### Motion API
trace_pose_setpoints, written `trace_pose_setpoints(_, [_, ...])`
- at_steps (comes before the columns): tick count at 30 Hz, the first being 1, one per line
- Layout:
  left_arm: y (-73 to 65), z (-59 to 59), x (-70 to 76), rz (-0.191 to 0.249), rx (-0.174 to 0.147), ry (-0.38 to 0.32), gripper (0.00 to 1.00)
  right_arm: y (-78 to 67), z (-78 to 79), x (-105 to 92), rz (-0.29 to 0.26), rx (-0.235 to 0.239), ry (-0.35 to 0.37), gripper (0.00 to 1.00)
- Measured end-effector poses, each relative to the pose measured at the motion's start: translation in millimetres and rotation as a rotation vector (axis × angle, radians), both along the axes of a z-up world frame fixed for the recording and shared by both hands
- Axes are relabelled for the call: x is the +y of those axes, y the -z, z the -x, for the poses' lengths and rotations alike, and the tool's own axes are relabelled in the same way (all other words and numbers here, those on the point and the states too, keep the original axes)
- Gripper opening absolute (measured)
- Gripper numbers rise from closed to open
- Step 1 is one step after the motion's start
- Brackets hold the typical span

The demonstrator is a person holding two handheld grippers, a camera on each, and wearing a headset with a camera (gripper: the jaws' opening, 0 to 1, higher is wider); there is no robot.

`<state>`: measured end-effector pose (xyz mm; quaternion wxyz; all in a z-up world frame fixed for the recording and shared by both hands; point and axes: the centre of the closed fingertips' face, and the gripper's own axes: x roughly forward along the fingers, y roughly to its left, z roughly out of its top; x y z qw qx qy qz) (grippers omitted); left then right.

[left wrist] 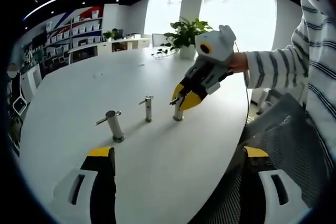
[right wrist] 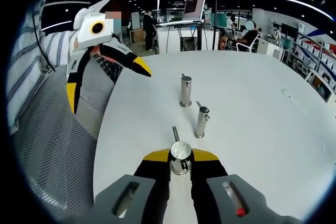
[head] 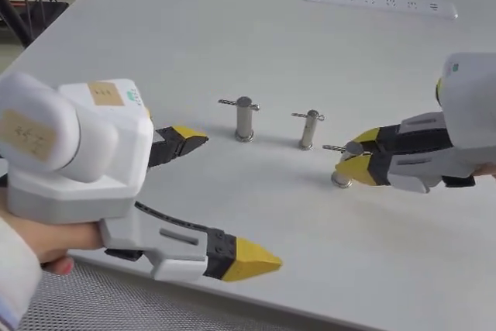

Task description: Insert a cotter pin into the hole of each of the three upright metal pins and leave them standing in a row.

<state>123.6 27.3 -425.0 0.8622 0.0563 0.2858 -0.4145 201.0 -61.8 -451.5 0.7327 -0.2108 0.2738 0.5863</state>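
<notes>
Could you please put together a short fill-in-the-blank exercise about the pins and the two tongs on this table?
1. The white table holds ____ upright metal pins.
2. The right tongs are ____ on the end pin.
3. The left tongs are ____ and hold nothing.
4. Beyond the pins lies a white ____ strip.
Missing words: three; shut; open; power.

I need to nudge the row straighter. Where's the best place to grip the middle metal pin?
I'd grip the middle metal pin on its bare shaft below the cotter pin, coming level from the near side: it stands upright, and the cotter pin juts sideways near the top.
</notes>
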Motion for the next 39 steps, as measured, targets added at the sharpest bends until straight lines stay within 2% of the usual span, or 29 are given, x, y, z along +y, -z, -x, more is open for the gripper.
trace_pose_setpoints(5, [-1.2, -1.2, 1.2, -0.003, -0.006, -0.004, 0.99, -1.3, -11.7, -12.0, 0.009, -0.009, 0.024, 0.08])
trace_pose_setpoints(7, [-3.8, -2.6, 2.0, 0.0, -0.025, -0.009, 0.99, -1.1, -16.0, -16.3, 0.009, -0.008, 0.035, 0.08])
trace_pose_setpoints(13, [-4.7, -1.3, 4.4, 0.004, -0.019, -0.016, 0.99, 1.1, -26.8, -26.3, 0.012, -0.003, 0.066, 0.08])
trace_pose_setpoints(17, [-3.0, -0.1, 7.0, -0.006, -0.012, -0.018, 0.99, 0.4, -32.9, -27.9, -0.004, 0.004, 0.081, 0.08])
trace_pose_setpoints(20, [-1.9, -0.8, 9.9, -0.024, -0.021, -0.019, 0.99, 2.1, -37.0, -29.7, 0.004, 0.002, 0.076, 0.08])
trace_pose_setpoints(23, [-2.7, -0.8, 10.6, -0.011, -0.013, -0.029, 0.99, 2.7, -38.7, -30.5, 0.004, 0.002, 0.074, 0.08])
trace_pose_setpoints(39, [0.9, 2.1, 13.5, -0.025, 0.005, -0.035, 0.99, 7.1, -43.1, -34.3, -0.007, 0.017, 0.081, 0.08])
